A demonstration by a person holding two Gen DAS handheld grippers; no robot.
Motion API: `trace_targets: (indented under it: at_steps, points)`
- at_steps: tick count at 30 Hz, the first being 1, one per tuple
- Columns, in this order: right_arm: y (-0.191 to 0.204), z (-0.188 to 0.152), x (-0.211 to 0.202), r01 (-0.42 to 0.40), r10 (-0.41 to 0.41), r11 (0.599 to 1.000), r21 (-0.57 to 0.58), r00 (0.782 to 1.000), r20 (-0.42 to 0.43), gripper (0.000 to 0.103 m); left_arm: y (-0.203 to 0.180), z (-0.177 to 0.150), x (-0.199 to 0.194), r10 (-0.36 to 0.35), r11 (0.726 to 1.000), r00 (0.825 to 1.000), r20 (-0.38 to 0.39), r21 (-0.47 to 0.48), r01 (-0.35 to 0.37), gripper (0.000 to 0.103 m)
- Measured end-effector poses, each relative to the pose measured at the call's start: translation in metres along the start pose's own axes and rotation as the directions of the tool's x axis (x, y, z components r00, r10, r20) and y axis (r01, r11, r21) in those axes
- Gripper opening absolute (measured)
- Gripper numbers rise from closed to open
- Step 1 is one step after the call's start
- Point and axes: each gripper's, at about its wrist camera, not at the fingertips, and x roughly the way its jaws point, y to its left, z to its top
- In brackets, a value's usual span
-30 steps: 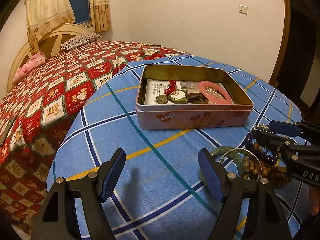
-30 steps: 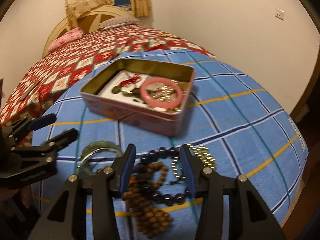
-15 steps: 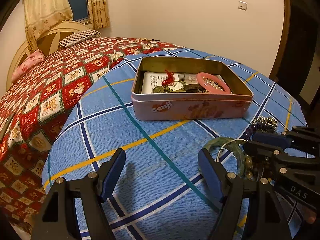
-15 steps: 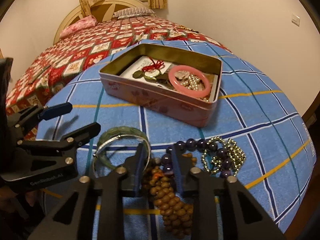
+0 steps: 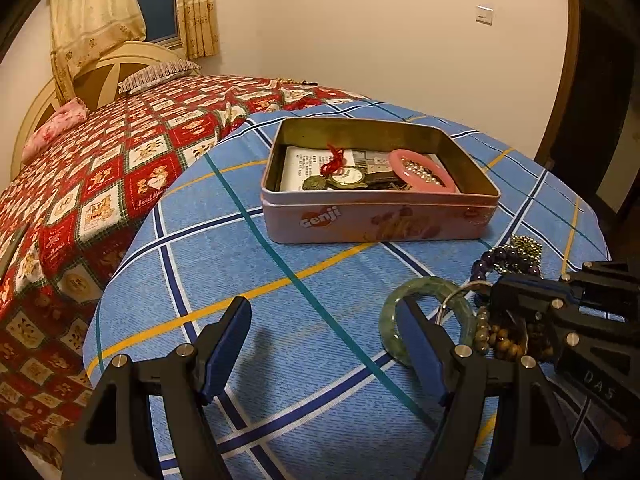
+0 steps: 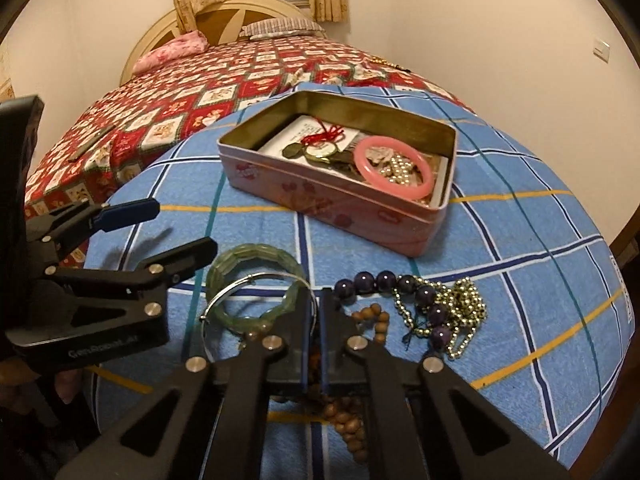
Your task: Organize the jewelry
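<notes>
A pink tin (image 5: 380, 220) stands open on the blue checked tablecloth, holding a pink bangle (image 6: 394, 170), a watch (image 5: 348, 176) and papers. Nearer lie a green bangle (image 6: 256, 250), a thin silver bangle (image 6: 224, 298), purple beads (image 6: 386, 280), a gold ball chain (image 6: 464, 300) and brown wooden beads (image 6: 348, 424). My right gripper (image 6: 314, 296) is shut, its tips pinching the silver bangle's rim above the wooden beads. My left gripper (image 5: 322, 306) hangs open over bare cloth, just left of the green bangle (image 5: 424, 282), holding nothing.
A bed with a red patchwork quilt (image 5: 100, 180) adjoins the round table on the left and behind. A dark door frame (image 5: 600, 80) stands at the right. The table's edge curves close on the right of the bead pile.
My right gripper's jaws have closed from half open to shut while it sank a little onto the jewelry pile. The left gripper has stayed open in place.
</notes>
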Motion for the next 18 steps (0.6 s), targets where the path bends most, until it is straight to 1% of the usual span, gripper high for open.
trace_targets:
  at_steps: [8,13,14,15,16,18]
  points:
    - [-0.018,0.000,-0.016,0.022,-0.025,0.997,0.068,0.998,0.049,0.005,-0.008,0.000,0.000,-0.011,1.000,1.000,-0.002,0.024,0.011,0.075]
    - [-0.031,-0.003,-0.016,0.042,-0.047,0.993,0.110,0.998,0.046,0.005,-0.019,-0.001,0.002,-0.015,0.998,1.000,-0.001,0.064,0.015,0.074]
    - [-0.032,-0.004,-0.015,0.043,-0.048,0.993,0.114,0.998,0.044,0.005,-0.020,-0.001,0.003,-0.021,0.998,1.000,-0.007,0.067,0.022,0.068]
    - [-0.033,-0.005,-0.015,0.041,-0.047,0.992,0.117,0.998,0.043,0.005,-0.021,-0.002,0.007,-0.026,0.997,0.999,-0.023,0.069,0.028,0.057]
    - [-0.032,-0.006,-0.015,0.040,-0.046,0.992,0.117,0.998,0.043,0.005,-0.021,-0.003,0.010,-0.030,0.997,0.999,-0.036,0.068,0.032,0.052]
    - [-0.033,-0.006,-0.015,0.036,-0.041,0.993,0.114,0.998,0.043,0.005,-0.020,-0.005,0.016,-0.048,0.997,0.997,-0.063,0.059,0.052,0.036]
